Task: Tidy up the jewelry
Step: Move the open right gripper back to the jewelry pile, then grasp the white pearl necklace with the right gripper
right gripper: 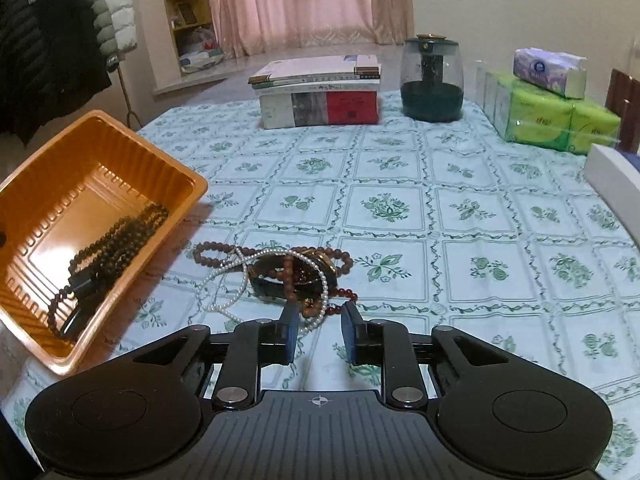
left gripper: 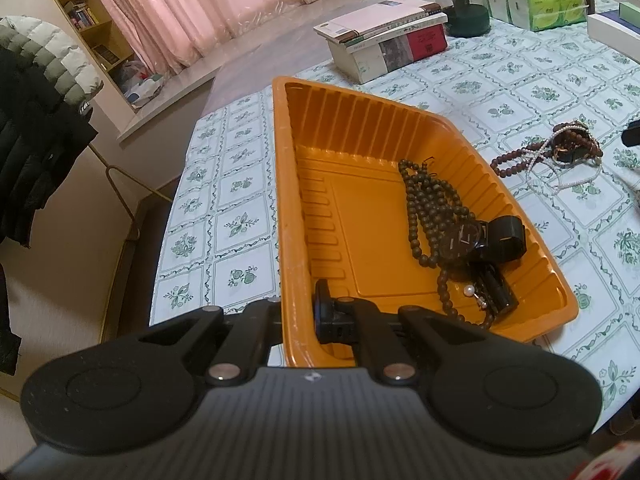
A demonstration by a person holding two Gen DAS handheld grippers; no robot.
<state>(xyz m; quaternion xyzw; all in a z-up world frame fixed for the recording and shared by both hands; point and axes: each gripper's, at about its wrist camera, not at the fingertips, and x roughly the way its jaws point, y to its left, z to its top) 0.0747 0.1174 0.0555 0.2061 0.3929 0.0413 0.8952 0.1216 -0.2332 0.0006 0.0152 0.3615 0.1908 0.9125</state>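
Note:
My left gripper (left gripper: 298, 316) is shut on the near left wall of the orange tray (left gripper: 288, 184), one finger inside and one outside. In the tray lie a dark bead string (left gripper: 424, 216), a black watch (left gripper: 476, 240) and a small pearl piece (left gripper: 470, 290). The tray (right gripper: 24, 184) also shows at the left of the right wrist view. On the tablecloth lies a tangled pile: a red-brown bead string (right gripper: 212, 254), a white pearl necklace (right gripper: 236, 280) and a dark watch (right gripper: 296, 270). My right gripper (right gripper: 318, 330) is open, just short of the pile's near edge.
At the table's far side stand a stack of books (right gripper: 320, 92), a dark green glass jar (right gripper: 432, 80) and tissue packs (right gripper: 552, 112). A white box (right gripper: 612, 176) lies at the right edge. Jackets (right gripper: 48, 40) hang on a rack left of the table.

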